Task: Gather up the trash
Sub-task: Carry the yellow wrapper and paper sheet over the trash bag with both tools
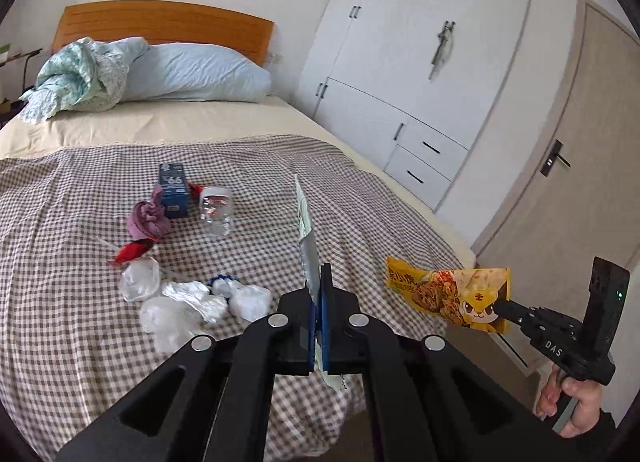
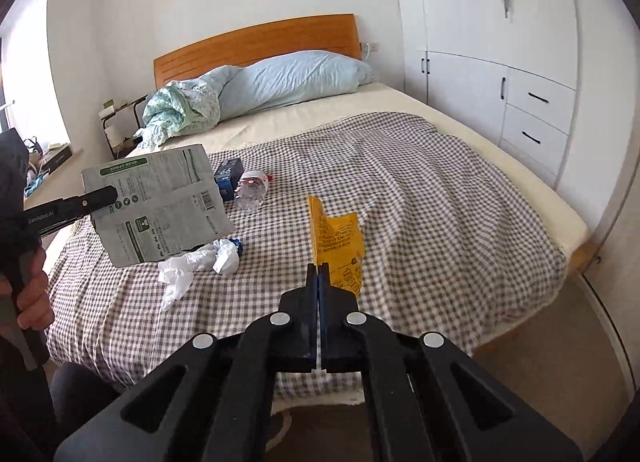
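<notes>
In the left wrist view my left gripper (image 1: 320, 274) is shut on a flat grey foil pouch (image 1: 306, 238) seen edge-on, held above the bed. The right wrist view shows that pouch (image 2: 160, 202) face-on with printed text, in the left gripper (image 2: 112, 193). My right gripper (image 2: 318, 272) is shut on a yellow snack wrapper (image 2: 336, 238), lifted off the blanket; the left view shows the right gripper (image 1: 498, 307) gripping the wrapper (image 1: 448, 290) by its corner. On the blanket lie a blue carton (image 1: 174, 190), a crushed clear bottle (image 1: 216, 210), a purple wad (image 1: 148, 218), a red scrap (image 1: 132, 250) and white crumpled plastic (image 1: 192, 298).
The bed has a brown-checked blanket (image 1: 80, 322), a pale blue pillow (image 1: 200, 74) and a bundled quilt (image 1: 80, 74) by the wooden headboard (image 1: 160, 22). White wardrobe (image 1: 420, 82) and a door (image 1: 560, 182) stand to the right. Bare floor (image 2: 560, 342) runs along the bed.
</notes>
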### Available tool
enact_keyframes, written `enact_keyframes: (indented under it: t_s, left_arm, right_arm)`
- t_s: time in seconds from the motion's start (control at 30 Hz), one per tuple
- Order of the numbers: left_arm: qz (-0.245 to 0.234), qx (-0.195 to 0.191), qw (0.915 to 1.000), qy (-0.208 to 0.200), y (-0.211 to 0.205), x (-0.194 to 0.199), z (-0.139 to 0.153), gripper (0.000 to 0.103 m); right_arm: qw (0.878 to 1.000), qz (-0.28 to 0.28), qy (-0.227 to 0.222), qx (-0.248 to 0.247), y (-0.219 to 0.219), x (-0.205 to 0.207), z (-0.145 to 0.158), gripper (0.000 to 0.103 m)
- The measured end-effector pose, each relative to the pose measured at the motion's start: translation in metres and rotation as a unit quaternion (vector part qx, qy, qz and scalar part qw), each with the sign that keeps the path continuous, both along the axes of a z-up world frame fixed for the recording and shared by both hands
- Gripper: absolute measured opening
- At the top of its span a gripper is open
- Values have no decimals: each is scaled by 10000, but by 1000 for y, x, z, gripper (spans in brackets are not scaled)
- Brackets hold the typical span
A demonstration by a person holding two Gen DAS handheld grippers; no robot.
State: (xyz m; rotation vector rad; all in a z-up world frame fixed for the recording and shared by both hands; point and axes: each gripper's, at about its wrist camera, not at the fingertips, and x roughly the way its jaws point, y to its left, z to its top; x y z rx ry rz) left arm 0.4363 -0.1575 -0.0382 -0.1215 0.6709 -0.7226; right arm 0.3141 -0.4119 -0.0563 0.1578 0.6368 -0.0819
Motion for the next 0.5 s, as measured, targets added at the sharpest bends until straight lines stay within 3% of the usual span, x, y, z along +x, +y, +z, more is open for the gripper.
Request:
enact_keyframes:
  t_s: [0.1,0.27,0.5]
  left_arm:
    - [-445,13,9989,153,-19,-41,0,0]
    - [-1070,153,9930,485,-56,-101,-17,0]
    - [-1954,635,9747,876,-131,-175,-46,0]
  right_arm:
    - [9997,-209,105,56,-21,-53,0,1]
    - [9957,-555,747,-20,-48,-151,-28,1]
    - [9722,-1443,1680,766,-87,-292,-111,1]
